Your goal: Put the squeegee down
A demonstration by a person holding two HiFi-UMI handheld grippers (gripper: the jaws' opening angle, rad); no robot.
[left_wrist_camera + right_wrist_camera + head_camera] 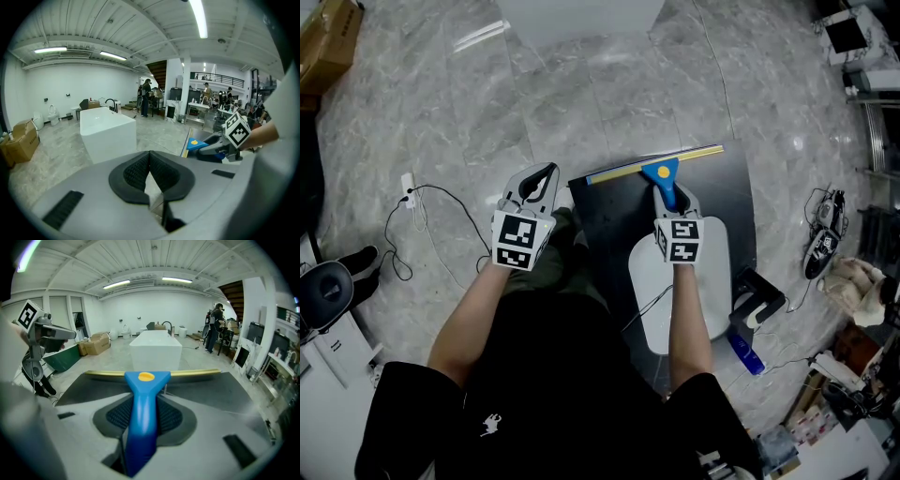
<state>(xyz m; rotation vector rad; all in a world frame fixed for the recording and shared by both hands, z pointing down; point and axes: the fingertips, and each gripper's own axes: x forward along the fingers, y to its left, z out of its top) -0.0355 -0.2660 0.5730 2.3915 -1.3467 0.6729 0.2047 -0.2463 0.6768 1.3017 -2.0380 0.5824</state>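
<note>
The squeegee (664,174) has a blue handle and a long yellow-edged blade. The blade lies along the far edge of a dark panel (724,199) on the floor. My right gripper (668,194) is shut on the blue handle, which runs between its pads in the right gripper view as squeegee (142,420), with the blade crossing above the dark panel (213,391). My left gripper (544,174) hovers to the left of the panel over the marble floor. Its pads (140,171) meet at the tip with nothing between them. From there the squeegee (196,144) shows at the right.
A white oval board (718,274) lies on the near part of the panel. A white bathtub (155,350) stands ahead. A cable (441,202) trails on the floor at left, a cardboard box (325,42) sits far left, and shoes (821,240) and clutter lie at right.
</note>
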